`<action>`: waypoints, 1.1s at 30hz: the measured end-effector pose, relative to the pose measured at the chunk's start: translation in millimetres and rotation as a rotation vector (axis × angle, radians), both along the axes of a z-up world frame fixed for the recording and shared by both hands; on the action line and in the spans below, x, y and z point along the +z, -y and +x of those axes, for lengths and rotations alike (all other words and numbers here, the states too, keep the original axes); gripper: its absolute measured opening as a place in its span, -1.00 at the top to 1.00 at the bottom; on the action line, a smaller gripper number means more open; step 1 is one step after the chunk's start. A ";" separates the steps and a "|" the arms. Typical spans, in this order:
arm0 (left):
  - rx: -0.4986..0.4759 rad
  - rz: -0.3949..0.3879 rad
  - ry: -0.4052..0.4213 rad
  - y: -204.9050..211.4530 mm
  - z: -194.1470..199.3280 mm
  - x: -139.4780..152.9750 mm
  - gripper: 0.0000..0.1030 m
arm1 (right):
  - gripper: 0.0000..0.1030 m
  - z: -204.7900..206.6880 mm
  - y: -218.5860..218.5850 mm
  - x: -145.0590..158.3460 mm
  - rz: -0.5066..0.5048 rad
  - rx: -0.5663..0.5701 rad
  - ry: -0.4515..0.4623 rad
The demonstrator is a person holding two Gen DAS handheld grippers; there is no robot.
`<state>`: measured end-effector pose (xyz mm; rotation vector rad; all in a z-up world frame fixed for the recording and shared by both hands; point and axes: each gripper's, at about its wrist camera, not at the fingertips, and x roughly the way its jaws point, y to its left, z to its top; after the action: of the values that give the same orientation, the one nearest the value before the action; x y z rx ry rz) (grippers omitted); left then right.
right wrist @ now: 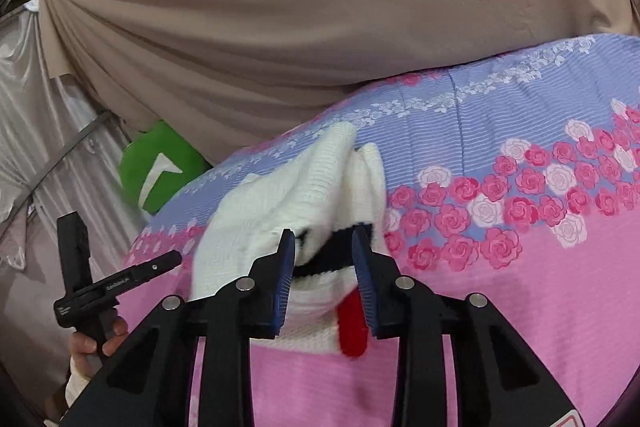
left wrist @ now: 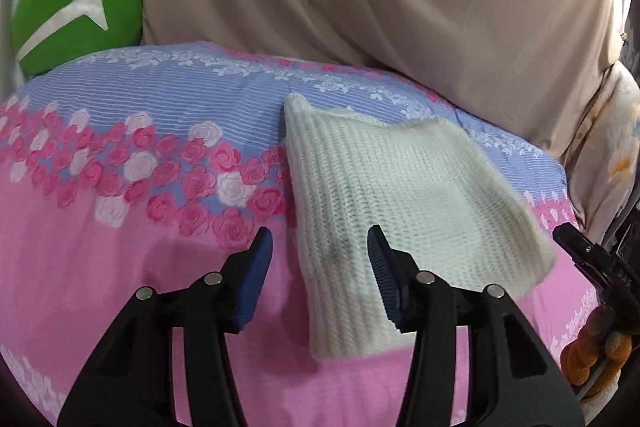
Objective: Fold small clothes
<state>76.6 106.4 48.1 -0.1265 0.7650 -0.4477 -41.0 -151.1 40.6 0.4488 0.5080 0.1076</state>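
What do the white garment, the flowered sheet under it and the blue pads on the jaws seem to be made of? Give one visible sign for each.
White ribbed knitted garment: chunky knit yarn, probably wool or acrylic; raised stitch rows show. Pink and blue rose-printed bedsheet: thin woven cloth, likely cotton or a blend; matte, flat print. Blue ridged pads: seemingly rubber or soft plastic, finely grooved.

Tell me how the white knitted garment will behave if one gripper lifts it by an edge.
The white ribbed knitted garment will probably droop, since it already lies in soft folds on the pink floral bedsheet. Its open knit looks light. The coarse ribs should grip the blue ridged fingers rather than slip.
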 end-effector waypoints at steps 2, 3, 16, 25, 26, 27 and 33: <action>-0.031 -0.039 0.020 6.0 -16.0 7.3 0.03 | 0.41 2.7 -18.3 10.4 -0.054 0.029 0.005; -0.046 -0.045 0.024 7.3 -18.3 7.2 0.02 | 0.42 7.9 -27.7 10.5 -0.081 0.054 -0.002; 0.040 0.172 -0.029 37.4 -19.7 -50.3 0.02 | 0.65 10.1 -29.4 -40.5 -0.215 -0.028 -0.137; 0.138 0.204 0.112 46.4 -62.8 -57.8 -0.82 | 0.13 -12.7 -56.8 -63.1 -0.375 -0.137 -0.116; 0.150 0.183 0.110 42.4 -67.3 -59.4 -0.82 | 0.00 -18.9 -59.8 -62.5 -0.373 -0.145 -0.107; 0.158 0.161 0.111 38.8 -71.9 -60.5 -0.83 | -0.16 -26.0 -61.5 -64.7 -0.366 -0.151 -0.107; 0.159 0.236 0.061 43.3 -93.7 -73.0 -0.86 | -0.41 -54.6 -64.9 -82.1 -0.328 -0.212 -0.191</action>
<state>-17.1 63.1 -24.9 0.0469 0.7363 -0.2068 -95.6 -86.2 -41.5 0.1892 0.6493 -0.2223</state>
